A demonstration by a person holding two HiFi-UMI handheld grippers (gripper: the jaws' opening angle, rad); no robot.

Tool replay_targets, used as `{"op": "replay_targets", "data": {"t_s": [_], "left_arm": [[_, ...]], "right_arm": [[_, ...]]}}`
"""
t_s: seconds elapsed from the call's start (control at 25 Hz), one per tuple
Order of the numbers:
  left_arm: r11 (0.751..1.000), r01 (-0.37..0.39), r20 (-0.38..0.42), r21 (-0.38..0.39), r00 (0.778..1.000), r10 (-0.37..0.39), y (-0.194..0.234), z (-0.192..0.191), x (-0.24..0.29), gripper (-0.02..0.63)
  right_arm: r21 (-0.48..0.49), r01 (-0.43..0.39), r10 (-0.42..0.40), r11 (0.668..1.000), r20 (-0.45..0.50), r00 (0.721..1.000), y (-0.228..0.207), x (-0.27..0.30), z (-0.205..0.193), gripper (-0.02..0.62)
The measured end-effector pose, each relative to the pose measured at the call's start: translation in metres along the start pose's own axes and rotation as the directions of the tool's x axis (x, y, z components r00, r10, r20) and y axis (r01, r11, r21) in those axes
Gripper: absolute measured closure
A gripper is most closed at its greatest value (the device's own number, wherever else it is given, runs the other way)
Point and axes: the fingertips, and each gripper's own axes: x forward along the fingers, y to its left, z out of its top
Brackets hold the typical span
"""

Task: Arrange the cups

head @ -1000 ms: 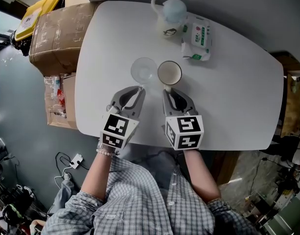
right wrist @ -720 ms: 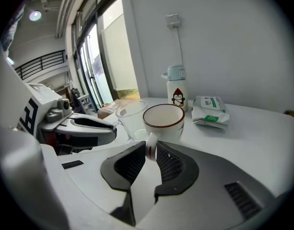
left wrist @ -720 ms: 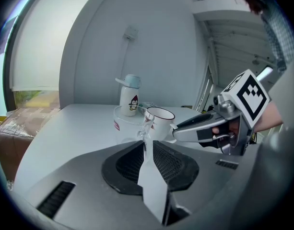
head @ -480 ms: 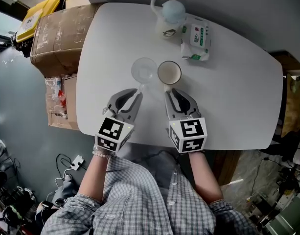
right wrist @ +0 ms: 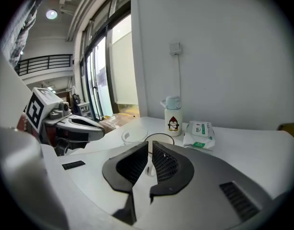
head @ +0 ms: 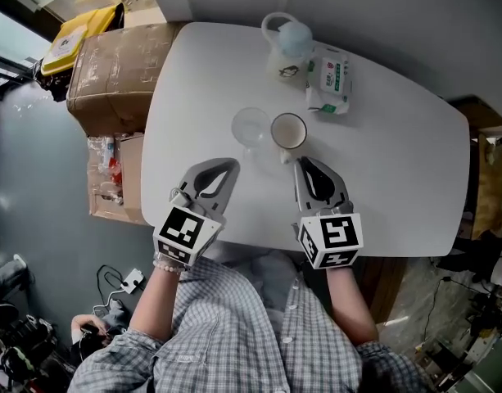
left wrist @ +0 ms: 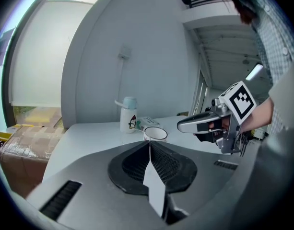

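Round-cornered white table (head: 398, 178), matte, mostly bare, set against a pale wall.

White cup (head: 288, 131) stands upright near the table's middle. Glass cup (head: 251, 126) is just left of it, also upright; rims close, contact unclear.

Beyond the white cup, toward the wall: bottle (head: 290, 43) with a pale blue cap and a penguin print. Wipes pack (head: 327, 68) lies flat, just right of the bottle.

Left gripper (head: 231, 164) is on the near side of the white cup and to its left, jaws pressed together, holding nothing.

Right gripper (head: 303, 160) is just on the near side of the white cup, jaws all but together with a thin slit between them, apparently clear of the cup's handle.

Far left of the white cup, off the table: taped cardboard box (head: 111, 64) on a grey floor (head: 38, 178). Tall windows on that side.
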Motion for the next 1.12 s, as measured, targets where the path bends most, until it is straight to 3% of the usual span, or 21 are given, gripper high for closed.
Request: {"op": "replay_targets", "data": {"t_s": [0.36,0.6,0.84,1.12], "left_arm": [[0.997,0.016,0.050,0.074,0.999,-0.019,-0.017,0.034,-0.020,0.594],[0.994,0.001,0.099,0.105,0.995,-0.011,-0.021,0.059,-0.034,0.594],[0.995,-0.041,0.155,0.091,0.988,0.026,-0.018,0.076,-0.050,0.594],[0.993,-0.069,0.161,0.099,0.986,0.052,-0.010,0.075,-0.053,0.594]], "right_arm": [[0.003,-0.019,0.018,1.000,0.094,0.995,0.009,-0.023,0.033,0.559],[-0.050,-0.039,0.045,0.998,0.130,0.991,0.016,-0.031,0.052,0.560],[-0.057,-0.052,0.061,0.997,0.161,0.985,0.019,-0.038,0.069,0.560],[-0.085,-0.066,0.079,0.994,0.157,0.984,0.022,-0.038,0.074,0.561]]}}
